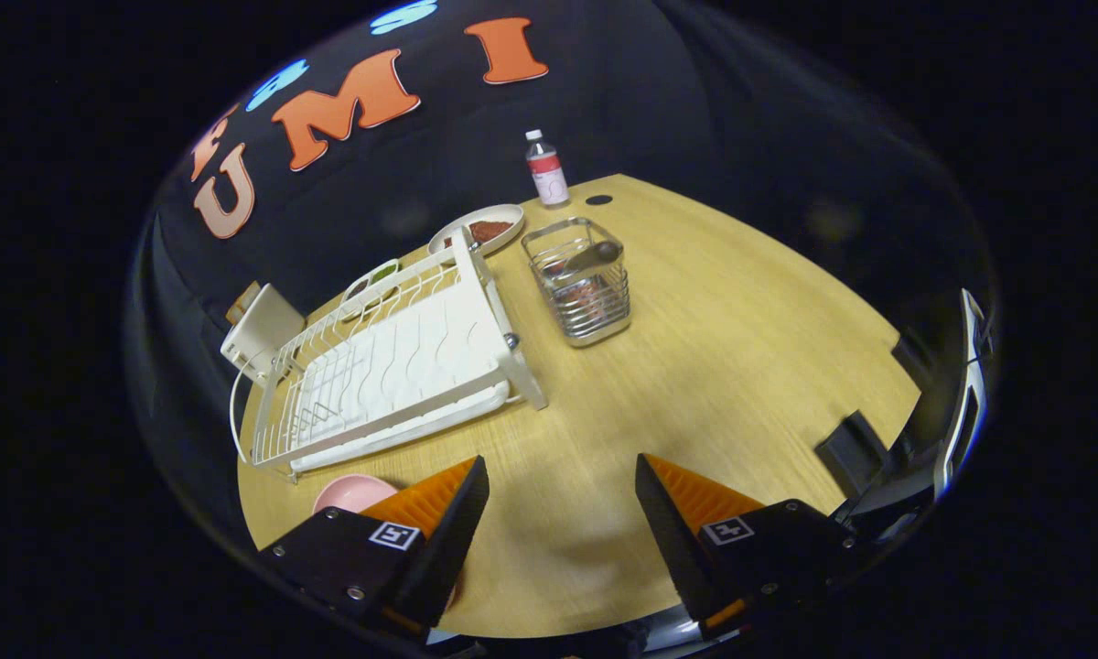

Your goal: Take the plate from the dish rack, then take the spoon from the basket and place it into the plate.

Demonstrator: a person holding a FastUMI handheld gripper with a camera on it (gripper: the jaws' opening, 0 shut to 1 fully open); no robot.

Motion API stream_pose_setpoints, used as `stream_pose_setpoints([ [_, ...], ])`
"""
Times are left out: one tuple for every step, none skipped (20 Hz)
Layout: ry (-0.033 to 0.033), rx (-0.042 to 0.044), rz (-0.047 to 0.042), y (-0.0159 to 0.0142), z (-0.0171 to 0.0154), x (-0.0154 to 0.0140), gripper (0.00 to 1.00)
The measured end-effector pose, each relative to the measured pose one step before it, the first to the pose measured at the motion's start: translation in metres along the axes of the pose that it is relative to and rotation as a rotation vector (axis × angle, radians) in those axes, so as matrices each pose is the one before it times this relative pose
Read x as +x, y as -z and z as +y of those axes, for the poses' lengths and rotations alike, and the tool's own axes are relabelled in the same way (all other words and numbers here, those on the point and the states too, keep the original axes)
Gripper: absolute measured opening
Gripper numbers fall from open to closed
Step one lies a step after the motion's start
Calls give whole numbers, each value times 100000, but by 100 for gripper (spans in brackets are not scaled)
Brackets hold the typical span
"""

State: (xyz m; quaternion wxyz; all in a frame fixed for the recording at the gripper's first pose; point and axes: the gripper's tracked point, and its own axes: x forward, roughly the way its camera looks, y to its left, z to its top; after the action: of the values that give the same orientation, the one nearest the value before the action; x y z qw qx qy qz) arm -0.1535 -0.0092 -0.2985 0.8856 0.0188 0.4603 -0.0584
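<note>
My gripper point(563, 480) stands open above the wooden table point(695, 366), with bare tabletop between its fingers. A pink plate point(352, 491) lies on the table just left of the left finger, partly hidden behind it. The white dish rack point(393, 366) sits beyond the left finger with nothing standing in its slots. Farther off and a little right of the rack stands a wire basket point(581, 284), with the spoon point(590, 258) lying across its top.
Behind the rack lie a white dish with red food point(480, 229) and a dish with green food point(375, 275). A small bottle point(546, 169) stands at the table's far edge. A white box point(261, 334) sits left of the rack, a dark block point(849, 448) at the right edge.
</note>
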Motion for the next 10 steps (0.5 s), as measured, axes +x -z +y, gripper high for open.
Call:
stream_pose_setpoints([
  [1417, -784, -2989, -999, -660, -88, 98],
  [1157, -720, -3417, -1182, -639, 52, 99],
  [1267, -423, -3933, -1228, -477, 65, 99],
  [1098, -210, -3932, -1087, -579, 184, 99],
  [442, -342, -4130, -1154, -265, 73, 99],
  [-240, -439, -4111, -1176, -157, 94, 99],
  [-963, -502, -3504, -957, 198, 207, 99],
  [-1673, -304, -3384, -866, 336, 345, 99],
  [-1619, -722, -3031, -784, 408, 498, 99],
  [-749, -1106, -2991, -686, -41, 466, 98],
])
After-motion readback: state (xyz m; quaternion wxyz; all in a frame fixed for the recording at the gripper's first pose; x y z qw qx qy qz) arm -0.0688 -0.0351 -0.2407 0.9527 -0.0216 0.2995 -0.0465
